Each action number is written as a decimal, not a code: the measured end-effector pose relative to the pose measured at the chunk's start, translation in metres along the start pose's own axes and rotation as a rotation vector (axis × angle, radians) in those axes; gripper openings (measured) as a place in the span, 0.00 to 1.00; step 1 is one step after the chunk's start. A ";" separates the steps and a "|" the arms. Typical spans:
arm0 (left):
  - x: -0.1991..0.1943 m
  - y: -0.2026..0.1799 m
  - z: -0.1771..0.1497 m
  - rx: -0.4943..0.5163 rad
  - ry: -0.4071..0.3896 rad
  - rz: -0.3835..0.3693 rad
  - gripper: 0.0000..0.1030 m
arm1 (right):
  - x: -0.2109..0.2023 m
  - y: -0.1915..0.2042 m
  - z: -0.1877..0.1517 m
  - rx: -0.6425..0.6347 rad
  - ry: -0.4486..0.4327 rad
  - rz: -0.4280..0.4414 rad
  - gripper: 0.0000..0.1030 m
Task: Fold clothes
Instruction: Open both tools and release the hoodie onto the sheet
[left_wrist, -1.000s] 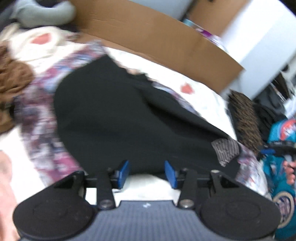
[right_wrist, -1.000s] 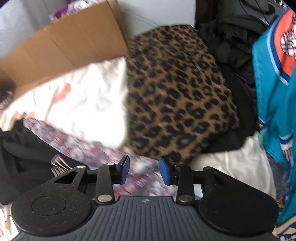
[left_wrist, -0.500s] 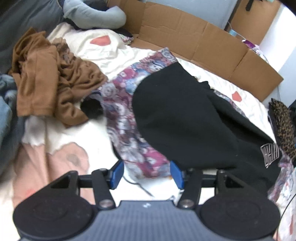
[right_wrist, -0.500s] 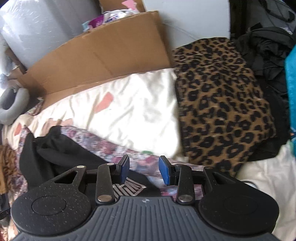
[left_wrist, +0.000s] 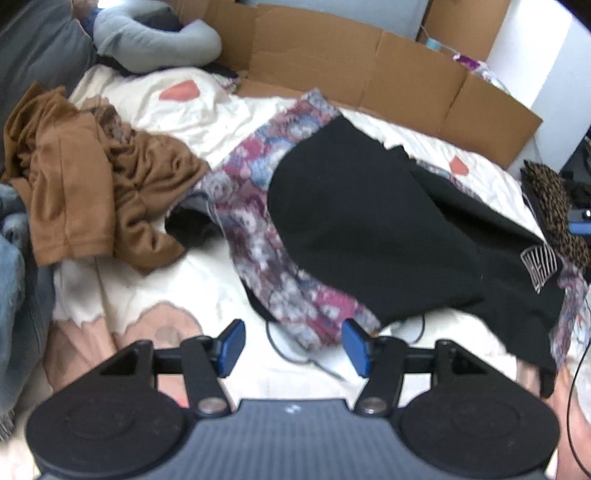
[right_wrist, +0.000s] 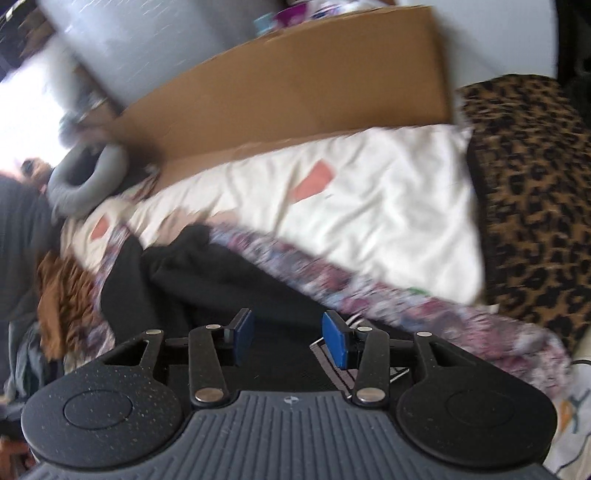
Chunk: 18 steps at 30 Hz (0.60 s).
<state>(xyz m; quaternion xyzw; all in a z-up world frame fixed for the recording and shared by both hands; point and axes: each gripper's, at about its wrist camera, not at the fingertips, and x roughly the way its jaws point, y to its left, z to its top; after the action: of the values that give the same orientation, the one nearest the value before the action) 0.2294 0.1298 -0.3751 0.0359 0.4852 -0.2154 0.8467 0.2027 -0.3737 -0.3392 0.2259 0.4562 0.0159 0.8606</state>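
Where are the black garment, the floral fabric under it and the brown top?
black garment (left_wrist: 369, 221), left wrist view, middle of its broad flat panel
floral fabric (left_wrist: 258, 236), left wrist view, strip left of the black garment
brown top (left_wrist: 74, 192), left wrist view, its flat front

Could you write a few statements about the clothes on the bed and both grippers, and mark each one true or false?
1. The black garment lies on top of the floral fabric. True.
2. The left gripper is clamped on the brown garment. False: its jaws are opening with nothing pinched, and the brown garment lies apart, crumpled.
3. Cardboard stands along the bed's far edge. True.
4. The right gripper hovers over the leopard-print fabric. False: it is above the black garment, jaws opening, empty.
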 end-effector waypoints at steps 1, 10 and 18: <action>0.003 0.000 -0.003 0.008 0.009 0.004 0.59 | 0.003 0.005 -0.002 -0.008 0.011 0.015 0.47; 0.032 -0.010 -0.019 0.068 0.023 0.014 0.59 | 0.024 0.042 -0.031 -0.092 0.113 0.105 0.48; 0.063 -0.035 -0.022 0.217 0.000 0.034 0.58 | 0.037 0.060 -0.053 -0.140 0.195 0.130 0.48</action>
<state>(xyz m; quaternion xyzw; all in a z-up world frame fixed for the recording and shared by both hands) 0.2249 0.0836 -0.4340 0.1354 0.4585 -0.2523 0.8413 0.1930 -0.2909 -0.3695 0.1918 0.5201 0.1251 0.8228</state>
